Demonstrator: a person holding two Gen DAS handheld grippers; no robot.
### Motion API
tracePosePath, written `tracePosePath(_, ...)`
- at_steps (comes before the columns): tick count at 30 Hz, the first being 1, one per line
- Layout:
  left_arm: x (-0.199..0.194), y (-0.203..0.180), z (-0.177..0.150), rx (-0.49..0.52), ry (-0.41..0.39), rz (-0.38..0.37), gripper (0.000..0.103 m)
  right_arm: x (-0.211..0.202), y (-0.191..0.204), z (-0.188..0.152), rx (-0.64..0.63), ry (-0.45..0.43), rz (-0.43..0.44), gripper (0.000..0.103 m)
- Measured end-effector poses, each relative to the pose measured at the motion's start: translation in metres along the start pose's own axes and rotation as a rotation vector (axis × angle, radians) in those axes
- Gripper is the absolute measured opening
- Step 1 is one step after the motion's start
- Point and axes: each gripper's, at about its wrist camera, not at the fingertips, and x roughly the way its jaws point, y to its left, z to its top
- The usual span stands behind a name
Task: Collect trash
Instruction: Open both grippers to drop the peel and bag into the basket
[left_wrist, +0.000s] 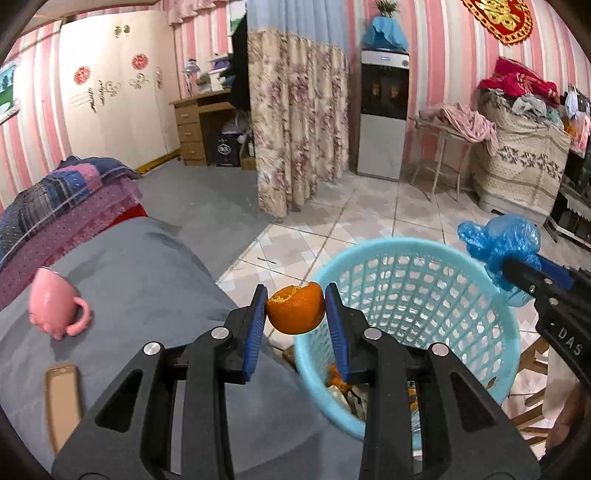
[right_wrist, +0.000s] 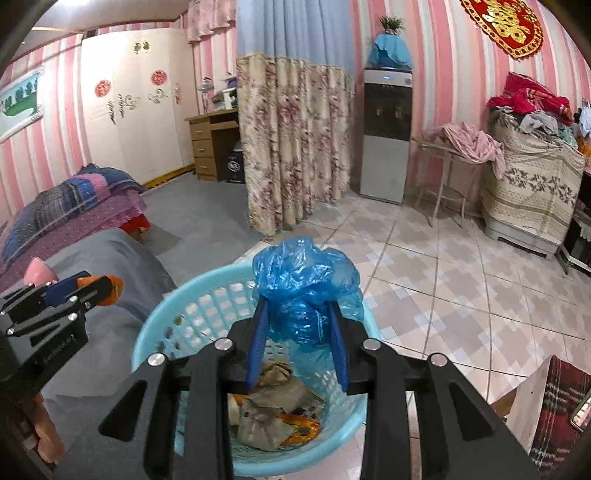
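The left claw (left_wrist: 295, 308) is closed on a hollow piece of orange peel (left_wrist: 295, 310), pinched at its two sides between the blue pads (left_wrist: 258, 325). The peel sits like a cup, rounded side down and torn edge pointing up, with no clear long axis. It hangs above the edge of the grey bed (left_wrist: 147, 295), just left of the rim of the light blue plastic basket (left_wrist: 424, 254).

The right claw (right_wrist: 297, 321) grips a crumpled blue plastic bag (right_wrist: 304, 280), whose bulk bulges up and forward past the fingertips; its lower part is hidden between the pads. The bag hangs over the basket (right_wrist: 177, 317), near its far rim. Inside the basket lie crumpled brownish paper (right_wrist: 269, 417) and orange scraps, partly covered by the claw's black frame.

On the bed a pink mug (left_wrist: 55, 299) lies tipped on its side, and a flat cardboard piece (left_wrist: 62, 402), blurred and cut off by the frame, lies nearer. The basket stands on the tiled floor (right_wrist: 461, 277).
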Motion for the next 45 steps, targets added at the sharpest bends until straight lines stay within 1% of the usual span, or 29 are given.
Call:
tracePosePath(4,0.02,-0.01,-0.001,0.007,0.009,-0.035,0.031,0.007,-0.004,-0.003,0.024,0.001,0.007,0.031)
tracePosePath(7,0.03,-0.018,0.001,0.018,0.014,-0.052,0.031,0.012,-0.005,-0.003,0.018,0.004,-0.003,0.031)
tracePosePath(11,0.034,-0.029,0.005,0.055,-0.009,-0.053,0.032,0.013,-0.005,-0.005,0.025,0.005,-0.008,0.031)
tracePosePath(12,0.033,-0.03,0.005,0.06,-0.011,-0.049,0.035,0.013,-0.005,-0.005,0.025,0.005,-0.008,0.031)
tracePosePath(13,0.033,-0.03,0.005,0.062,-0.013,-0.04,0.043,0.013,-0.006,-0.005,0.024,0.004,-0.01,0.031)
tracePosePath(14,0.031,-0.028,0.005,0.059,-0.016,-0.032,0.048,0.014,-0.006,-0.005,0.023,0.004,-0.012,0.031)
tracePosePath(15,0.03,-0.025,0.005,0.053,-0.019,-0.023,0.056,0.014,-0.006,-0.004,0.023,0.003,-0.013,0.031)
tracePosePath(16,0.028,-0.022,0.006,0.048,-0.021,-0.019,0.061,0.013,-0.006,-0.004,0.025,0.001,-0.013,0.031)
tracePosePath(19,0.02,-0.008,0.005,0.021,-0.026,0.004,0.071,0.014,-0.005,-0.004,0.023,-0.001,-0.013,0.031)
tracePosePath(20,0.018,-0.003,0.005,0.017,-0.029,0.011,0.072,0.014,-0.005,-0.004,0.021,-0.002,-0.013,0.031)
tracePosePath(22,0.011,0.008,0.003,-0.003,-0.033,0.036,0.081,0.013,-0.001,-0.006,0.015,-0.003,-0.014,0.031)
tracePosePath(24,0.004,0.02,0.0,-0.029,-0.038,0.056,0.087,0.014,0.001,-0.006,0.012,-0.003,-0.013,0.031)
tracePosePath(26,-0.003,0.03,-0.002,-0.048,-0.042,0.068,0.09,0.014,0.006,-0.006,0.008,-0.006,-0.015,0.032)
tracePosePath(28,-0.01,0.04,-0.002,-0.056,-0.05,0.093,0.095,0.015,0.01,-0.007,0.004,-0.013,-0.019,0.032)
tracePosePath(30,-0.017,0.049,-0.002,-0.058,-0.065,0.12,0.097,0.016,0.014,-0.008,0.009,-0.019,-0.016,0.032)
tracePosePath(33,-0.025,0.061,-0.001,-0.073,-0.088,0.139,0.097,0.021,0.019,-0.008,0.024,-0.014,-0.005,0.032)
tracePosePath(36,-0.029,0.071,0.001,-0.091,-0.099,0.177,0.097,0.024,0.026,-0.007,0.023,-0.021,0.002,0.032)
tracePosePath(39,-0.033,0.079,0.003,-0.112,-0.117,0.181,0.097,0.028,0.034,-0.009,0.02,-0.025,0.002,0.033)
tracePosePath(40,-0.033,0.08,0.003,-0.116,-0.117,0.181,0.097,0.03,0.036,-0.01,0.019,-0.021,0.005,0.037)
tracePosePath(41,-0.033,0.082,0.003,-0.122,-0.117,0.18,0.097,0.034,0.038,-0.011,0.018,-0.012,0.012,0.046)
tracePosePath(42,-0.033,0.083,0.003,-0.125,-0.116,0.181,0.097,0.035,0.039,-0.012,0.018,-0.011,0.014,0.051)
tracePosePath(43,-0.033,0.084,0.002,-0.125,-0.116,0.184,0.097,0.037,0.04,-0.013,0.018,-0.009,0.017,0.061)
tracePosePath(44,-0.032,0.085,0.002,-0.124,-0.115,0.189,0.097,0.038,0.042,-0.014,0.012,-0.009,0.011,0.068)
tracePosePath(45,-0.032,0.086,0.002,-0.125,-0.113,0.193,0.097,0.038,0.044,-0.015,0.005,-0.009,0.001,0.07)
